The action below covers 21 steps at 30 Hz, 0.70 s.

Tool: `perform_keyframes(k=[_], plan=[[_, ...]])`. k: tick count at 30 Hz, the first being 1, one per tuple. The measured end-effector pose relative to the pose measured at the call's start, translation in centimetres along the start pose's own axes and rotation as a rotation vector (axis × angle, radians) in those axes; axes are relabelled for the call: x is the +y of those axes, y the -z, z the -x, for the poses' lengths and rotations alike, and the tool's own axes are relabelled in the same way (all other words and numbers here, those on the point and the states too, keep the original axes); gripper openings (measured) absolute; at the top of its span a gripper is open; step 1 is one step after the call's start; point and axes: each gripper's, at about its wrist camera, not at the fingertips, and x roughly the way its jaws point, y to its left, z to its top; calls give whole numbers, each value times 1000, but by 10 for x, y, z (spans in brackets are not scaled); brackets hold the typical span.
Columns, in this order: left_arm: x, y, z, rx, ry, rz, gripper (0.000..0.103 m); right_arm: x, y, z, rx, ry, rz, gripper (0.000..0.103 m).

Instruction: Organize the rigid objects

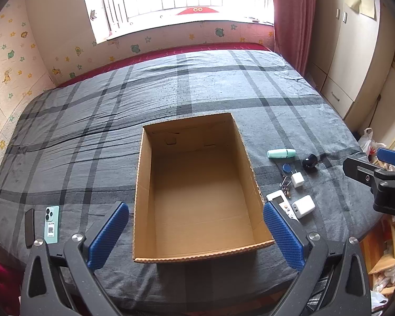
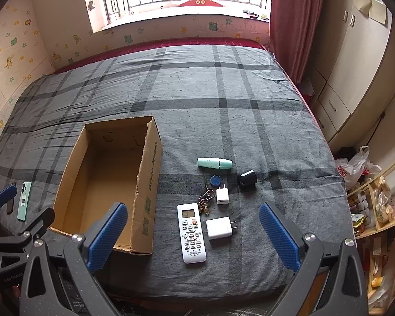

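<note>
An empty cardboard box (image 1: 246, 158) (image 2: 151, 173) stands open on the bed. To its right lie a white remote (image 2: 191, 233) (image 1: 276, 199), a large white charger (image 2: 220, 227) (image 1: 303, 206), a small white charger (image 2: 222, 195) (image 1: 297, 179), a key ring with a blue fob (image 2: 215, 180) (image 1: 286, 168), a mint green tube (image 2: 215, 163) (image 1: 281, 153) and a black round object (image 2: 247, 177) (image 1: 310, 161). Left of the box lie a mint phone (image 1: 51, 224) (image 2: 24, 200) and a dark phone (image 1: 29, 227). My left gripper (image 1: 196, 234) is open above the box's near end. My right gripper (image 2: 193, 235) is open above the remote.
The grey plaid bed cover (image 2: 223, 100) spreads wide behind the box. A wall lies left, a window at the back. A red curtain (image 2: 295, 21) and cupboards (image 2: 355, 65) stand right, with shelves and a plastic bag (image 2: 355, 166) beside the bed's right edge.
</note>
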Motion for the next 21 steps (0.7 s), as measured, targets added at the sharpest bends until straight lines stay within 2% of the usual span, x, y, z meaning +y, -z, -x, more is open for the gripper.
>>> perform_keyframes(k=[3, 4, 21], plan=[[0, 0, 0, -1, 2, -1, 103, 0, 0, 0, -2, -2, 2, 102], [-1, 0, 0, -1, 3, -3, 103, -12, 9, -10, -8, -6, -5, 102], [1, 1, -1, -4, -3, 0, 103, -6, 3, -8, -4, -7, -5, 102]])
